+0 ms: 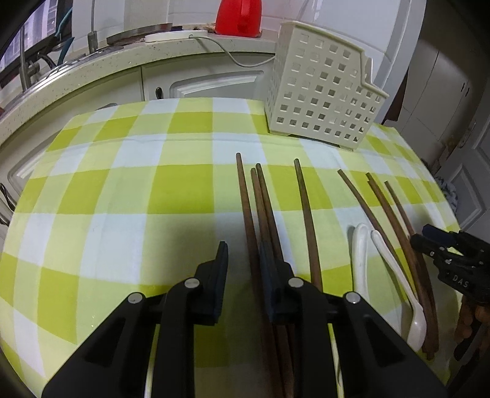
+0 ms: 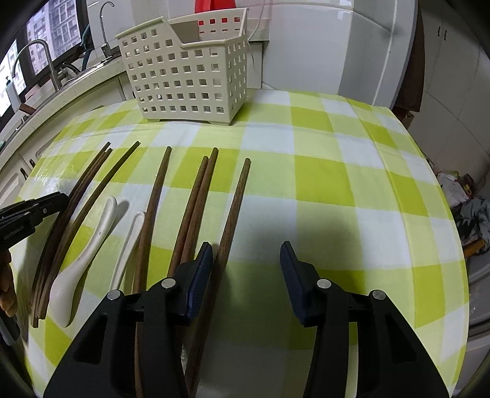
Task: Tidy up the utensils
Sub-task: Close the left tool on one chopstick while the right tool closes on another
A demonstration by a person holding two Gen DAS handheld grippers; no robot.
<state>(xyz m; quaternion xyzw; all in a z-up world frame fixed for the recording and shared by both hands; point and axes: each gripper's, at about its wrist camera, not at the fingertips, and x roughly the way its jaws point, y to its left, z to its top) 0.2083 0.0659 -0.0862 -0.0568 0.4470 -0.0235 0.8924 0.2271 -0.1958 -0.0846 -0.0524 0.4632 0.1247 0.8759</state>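
Several brown wooden chopsticks (image 1: pixel 249 214) lie in a row on the green checked tablecloth (image 1: pixel 122 199), with two white ceramic spoons (image 1: pixel 359 254) among them. My left gripper (image 1: pixel 243 254) is open, and its jaws straddle one chopstick. My right gripper (image 2: pixel 246 255) is open over the right end of the row (image 2: pixel 232 208), with the outermost chopstick just inside its left finger. The spoons (image 2: pixel 92 242) and more chopsticks (image 2: pixel 76 196) lie to its left. A cream perforated utensil basket (image 1: pixel 318 88) stands at the back of the table; it also shows in the right wrist view (image 2: pixel 186 73).
A kitchen counter (image 1: pixel 92 79) with a sink tap (image 2: pixel 46 58) runs behind the table. A red jug (image 1: pixel 239 15) stands on the counter behind the basket. A white appliance (image 2: pixel 337 46) stands at the far right. The other gripper shows at each view's edge (image 1: pixel 453 260).
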